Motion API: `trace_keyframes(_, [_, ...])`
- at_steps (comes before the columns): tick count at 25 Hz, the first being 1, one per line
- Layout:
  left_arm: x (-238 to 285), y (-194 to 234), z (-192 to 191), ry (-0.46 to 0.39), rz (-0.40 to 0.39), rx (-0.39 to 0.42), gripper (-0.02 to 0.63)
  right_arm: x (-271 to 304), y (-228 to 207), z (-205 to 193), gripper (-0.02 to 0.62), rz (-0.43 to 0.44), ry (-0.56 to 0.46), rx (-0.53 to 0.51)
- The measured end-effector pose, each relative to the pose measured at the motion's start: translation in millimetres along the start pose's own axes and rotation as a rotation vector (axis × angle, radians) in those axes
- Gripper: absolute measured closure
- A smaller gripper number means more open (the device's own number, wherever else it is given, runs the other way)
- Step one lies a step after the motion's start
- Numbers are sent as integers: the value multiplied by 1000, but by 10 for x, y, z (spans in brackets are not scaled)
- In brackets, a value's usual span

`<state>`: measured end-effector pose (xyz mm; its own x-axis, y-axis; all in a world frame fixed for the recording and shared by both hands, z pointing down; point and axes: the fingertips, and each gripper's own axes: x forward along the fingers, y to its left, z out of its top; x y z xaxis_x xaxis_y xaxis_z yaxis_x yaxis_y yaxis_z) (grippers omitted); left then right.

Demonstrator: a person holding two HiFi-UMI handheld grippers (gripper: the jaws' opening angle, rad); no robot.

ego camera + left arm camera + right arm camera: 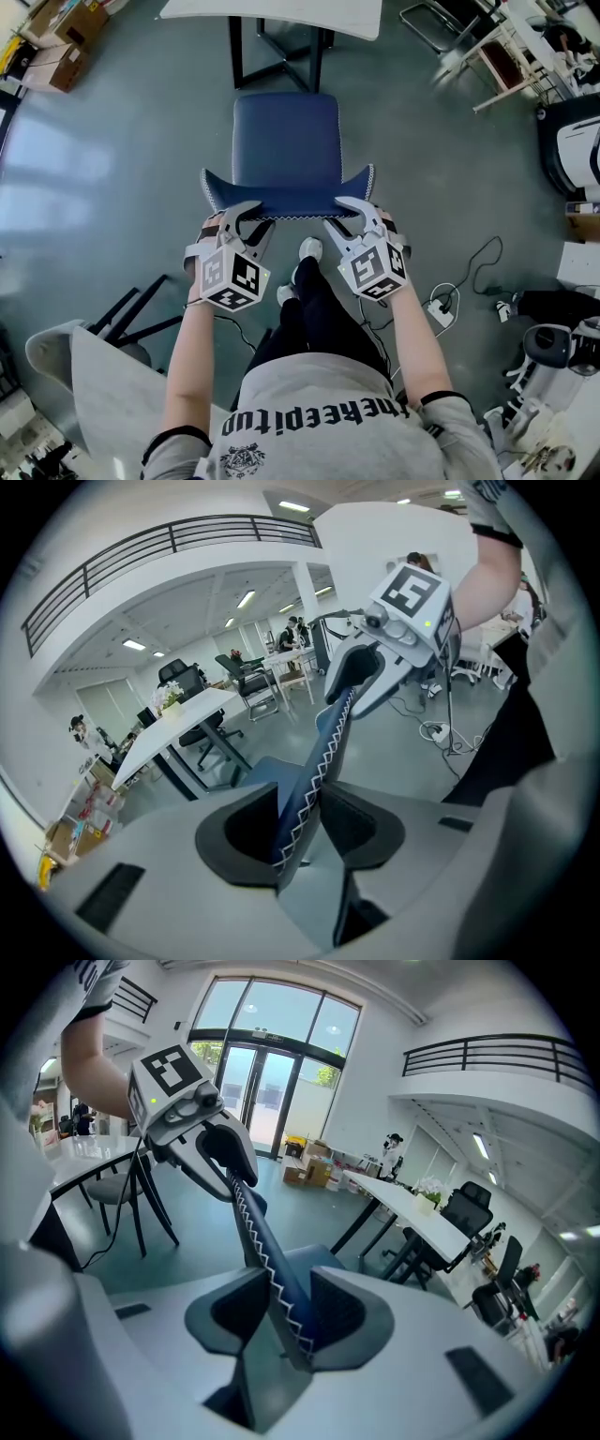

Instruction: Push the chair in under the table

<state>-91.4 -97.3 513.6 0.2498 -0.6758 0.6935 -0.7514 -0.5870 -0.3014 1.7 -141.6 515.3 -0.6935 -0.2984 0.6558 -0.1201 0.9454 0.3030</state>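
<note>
A blue chair (285,141) stands on the grey floor, its seat facing the white table (272,17) with black legs at the top of the head view. Its backrest (281,199), edged with white zigzag stitching, is nearest me. My left gripper (246,217) is shut on the backrest's left end and my right gripper (349,220) on its right end. In the left gripper view the backrest edge (314,771) runs between the pads up to the right gripper (366,672). The right gripper view shows the backrest edge (267,1255) between its pads and the table (412,1204) beyond.
A grey chair (84,366) stands at my lower left. Cardboard boxes (61,42) sit at the top left. A power strip and cables (441,305) lie on the floor to the right. White furniture frames (497,56) crowd the top right. My shoes (309,248) are just behind the chair.
</note>
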Motion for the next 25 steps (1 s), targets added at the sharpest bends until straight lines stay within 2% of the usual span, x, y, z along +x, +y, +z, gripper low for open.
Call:
trace_keyframes(16, [257,693,-27,16,7,-24,457,479,-488,288,456,42,-32,-28])
trace_keyframes(25, [225,1046,-197,11,-7,-19,457,753,-537,557,459,48,-41,-32])
